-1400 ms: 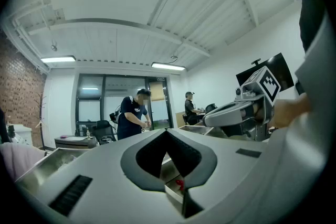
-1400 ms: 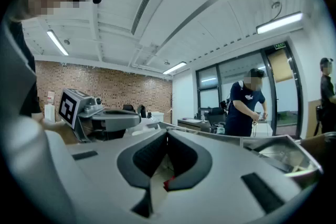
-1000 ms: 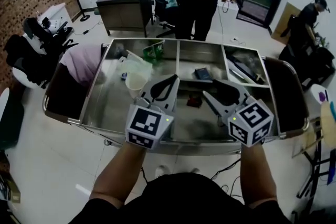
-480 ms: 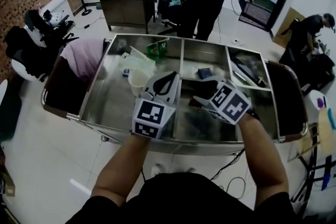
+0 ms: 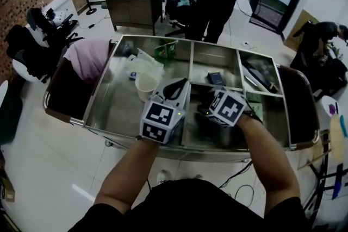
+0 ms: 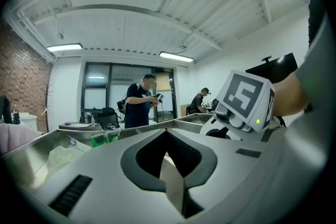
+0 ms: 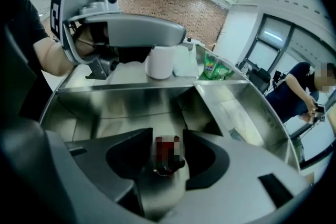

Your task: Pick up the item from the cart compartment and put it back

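1. Now: over the last second the right gripper (image 7: 168,140) has swung in from the right side of the cart (image 5: 98,92). It has tipped down into the front middle compartment (image 7: 131,107).
2. Small dark red item (image 7: 167,153), earlier lying in open sight on that compartment's floor, is now hidden under the gripper in the head view. In the right gripper view it sits between the jaw tips, still on the steel floor.
3. Right jaws stand wide and are closing. The pads flank the item closely, but no pressing is visible yet.
4. Left gripper (image 6: 167,132) hovers beside it, over the divider. Its jaws are pressed together, with nothing in them.
5. Judgement: approach finished, pick-up beginning; lift and return both remain.
6. Item orientation: partly blurred. It looks somewhat longer along the line of the jaws than across them, so the grip would cross its narrow width. A darker rounded end faces the camera. Which end counts as the front, I cannot tell.
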### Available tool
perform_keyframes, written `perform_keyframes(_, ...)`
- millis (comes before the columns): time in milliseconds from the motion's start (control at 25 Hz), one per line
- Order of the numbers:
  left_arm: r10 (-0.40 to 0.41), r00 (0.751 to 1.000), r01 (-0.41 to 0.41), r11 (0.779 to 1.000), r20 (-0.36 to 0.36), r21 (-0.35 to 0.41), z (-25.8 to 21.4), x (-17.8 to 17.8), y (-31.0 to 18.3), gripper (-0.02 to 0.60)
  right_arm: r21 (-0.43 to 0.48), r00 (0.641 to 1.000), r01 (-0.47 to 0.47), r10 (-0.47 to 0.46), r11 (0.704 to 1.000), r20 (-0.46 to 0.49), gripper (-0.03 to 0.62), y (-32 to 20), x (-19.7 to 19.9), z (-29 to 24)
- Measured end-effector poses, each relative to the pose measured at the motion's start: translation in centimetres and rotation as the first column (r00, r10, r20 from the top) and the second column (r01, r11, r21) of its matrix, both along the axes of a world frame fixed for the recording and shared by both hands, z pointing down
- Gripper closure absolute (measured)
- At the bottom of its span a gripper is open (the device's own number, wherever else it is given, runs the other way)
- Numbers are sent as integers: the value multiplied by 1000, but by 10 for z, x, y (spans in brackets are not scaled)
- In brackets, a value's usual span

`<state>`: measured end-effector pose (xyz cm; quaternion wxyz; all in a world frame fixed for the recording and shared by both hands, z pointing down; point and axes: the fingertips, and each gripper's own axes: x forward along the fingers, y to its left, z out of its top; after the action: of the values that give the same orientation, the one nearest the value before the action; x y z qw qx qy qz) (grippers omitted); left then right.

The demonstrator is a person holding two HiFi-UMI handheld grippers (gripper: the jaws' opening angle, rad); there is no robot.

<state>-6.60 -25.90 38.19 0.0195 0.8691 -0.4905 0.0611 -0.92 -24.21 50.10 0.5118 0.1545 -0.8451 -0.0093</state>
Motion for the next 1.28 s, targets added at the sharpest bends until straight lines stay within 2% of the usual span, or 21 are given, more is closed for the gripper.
perform_keyframes(320,22,1000,-22,1000,9,-7,2,6,2,581,-49,998,-27,24,998,-55,433,-3,6,18)
perform_keyframes(640,28,999,-27,1000,23,-8,4,6,1,581,-38,999,-39,39,999,-14,477,-5,2,11)
perform_keyframes(920,36,999,-36,999,32,3,3,9,2,581,3,984,-84,83,996,157,485,-6,-4,-24)
perform_keyframes(1000,38,999,-38,999,22,-2,3,9,2,581,14,973,-102,97,995,207,509,-6,-5,-36)
perform_keyframes(1120,32,999,-32,999,-5,-11,1,5,3,581,17,953,-132,122,991,277,511,-5,-2,-49)
perform_keyframes(1280,19,1000,-19,1000,7,5,-6,4,5,581,21,923,-168,150,986,354,513,-7,5,-66)
